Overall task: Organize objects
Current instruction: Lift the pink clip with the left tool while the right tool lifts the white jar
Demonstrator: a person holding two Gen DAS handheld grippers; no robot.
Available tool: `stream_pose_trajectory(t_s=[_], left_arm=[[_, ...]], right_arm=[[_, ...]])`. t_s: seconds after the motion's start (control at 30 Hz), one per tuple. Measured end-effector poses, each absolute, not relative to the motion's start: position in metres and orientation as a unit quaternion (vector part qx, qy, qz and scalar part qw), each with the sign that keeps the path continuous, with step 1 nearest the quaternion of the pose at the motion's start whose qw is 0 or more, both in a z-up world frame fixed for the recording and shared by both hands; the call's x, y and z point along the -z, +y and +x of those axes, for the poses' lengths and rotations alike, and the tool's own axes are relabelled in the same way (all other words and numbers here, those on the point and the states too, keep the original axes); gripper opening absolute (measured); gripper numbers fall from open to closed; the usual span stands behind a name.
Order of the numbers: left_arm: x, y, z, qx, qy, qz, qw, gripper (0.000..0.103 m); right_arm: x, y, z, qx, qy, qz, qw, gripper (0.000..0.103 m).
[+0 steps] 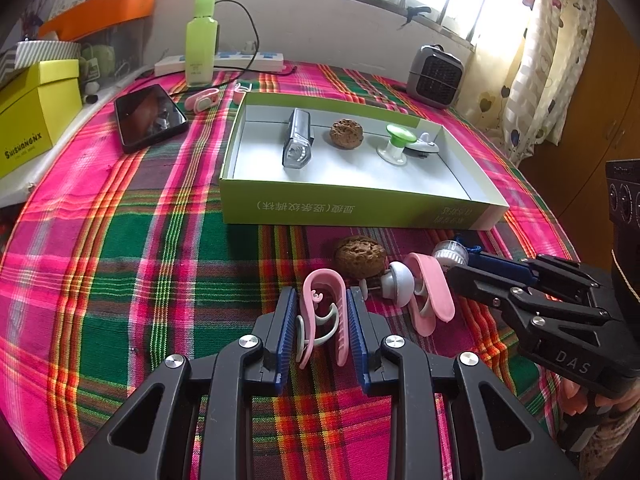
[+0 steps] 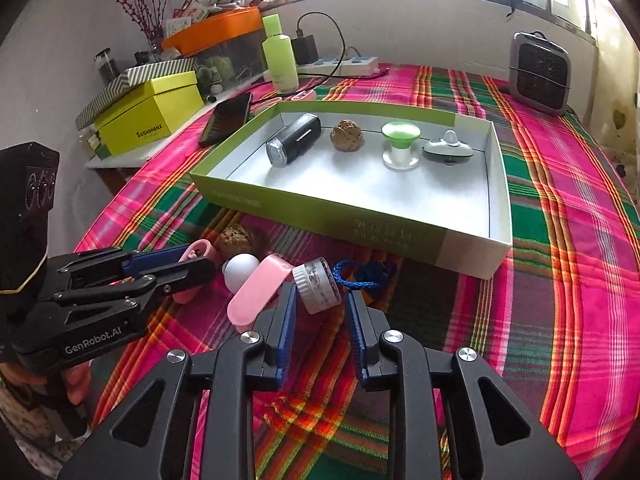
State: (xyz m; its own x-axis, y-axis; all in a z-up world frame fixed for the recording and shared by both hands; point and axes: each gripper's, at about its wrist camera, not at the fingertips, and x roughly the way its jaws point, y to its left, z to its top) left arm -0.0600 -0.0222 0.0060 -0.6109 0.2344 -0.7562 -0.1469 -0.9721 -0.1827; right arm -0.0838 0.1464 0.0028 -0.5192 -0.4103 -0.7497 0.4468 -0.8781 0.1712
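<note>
My left gripper point(image 1: 322, 312) is shut on a pink clip point(image 1: 324, 300) that stands just above the plaid cloth. It also shows in the right wrist view as the left gripper point(image 2: 200, 266) with the pink clip point(image 2: 196, 252). My right gripper point(image 2: 320, 300) is shut on a small clear jar point(image 2: 318, 284) with a white lid, tilted, and a blue cord point(image 2: 360, 274) lies behind it. Between the grippers lie a second pink clip point(image 1: 430, 292), a white ball piece point(image 1: 398, 282) and a walnut point(image 1: 360, 256). The green box point(image 1: 360, 206) holds a bike light point(image 1: 296, 140), a walnut point(image 1: 346, 133), a green knob point(image 1: 398, 142) and a grey clip point(image 1: 424, 146).
A phone point(image 1: 150, 116), a green bottle point(image 1: 202, 40) and a power strip point(image 1: 240, 62) sit behind the box on the left. A small heater point(image 1: 436, 76) stands at the back right. A yellow box point(image 1: 36, 116) and an orange tray point(image 1: 100, 12) are off the table's left edge.
</note>
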Motion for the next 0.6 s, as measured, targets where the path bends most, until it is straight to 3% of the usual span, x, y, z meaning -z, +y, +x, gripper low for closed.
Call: stream_pose_trajectory(t_s=[0.6], left_arm=[[-0.005, -0.021, -0.058, -0.897, -0.046, -0.427, 0.106, 0.024]], right_arm=[[-0.001, 0.133, -0.089, 0.871, 0.064, 0.415, 0.253, 0.024]])
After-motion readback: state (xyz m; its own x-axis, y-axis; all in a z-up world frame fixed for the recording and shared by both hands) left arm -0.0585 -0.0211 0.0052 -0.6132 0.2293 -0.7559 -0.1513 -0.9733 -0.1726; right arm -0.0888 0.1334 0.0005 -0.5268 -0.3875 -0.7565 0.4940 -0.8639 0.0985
